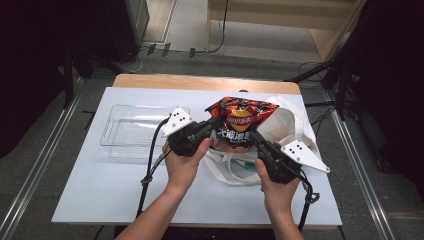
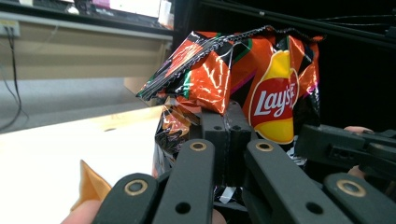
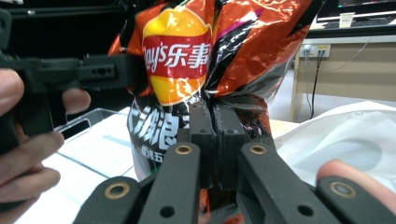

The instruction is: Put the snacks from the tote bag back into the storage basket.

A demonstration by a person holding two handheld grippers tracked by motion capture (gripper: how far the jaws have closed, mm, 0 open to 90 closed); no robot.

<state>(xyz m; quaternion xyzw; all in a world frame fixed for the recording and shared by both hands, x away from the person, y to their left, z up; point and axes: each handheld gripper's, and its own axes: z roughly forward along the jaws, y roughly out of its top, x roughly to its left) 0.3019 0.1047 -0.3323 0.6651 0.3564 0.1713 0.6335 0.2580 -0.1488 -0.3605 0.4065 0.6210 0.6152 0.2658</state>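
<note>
White table (image 1: pixel 90 190), both tools (image 1: pixel 216 123) (image 1: pixel 253 136) clamping chip bag (image 1: pixel 240 120)

Chip bag (image 1: pixel 241 120) is flashing glossy orange-red and black, with a yellow and red logo. Both grippers (image 1: pixel 216 131) are showing black, with white dotted plates. Cloth bag (image 1: pixel 292 127) is glowing white, tray (image 1: pixel 127 131) is sitting clear.

Left hand-held gripper (image 1: pixel 216 125) and right hand-held gripper (image 1: pixel 253 136), jaws both clamped, facing inward.
</note>
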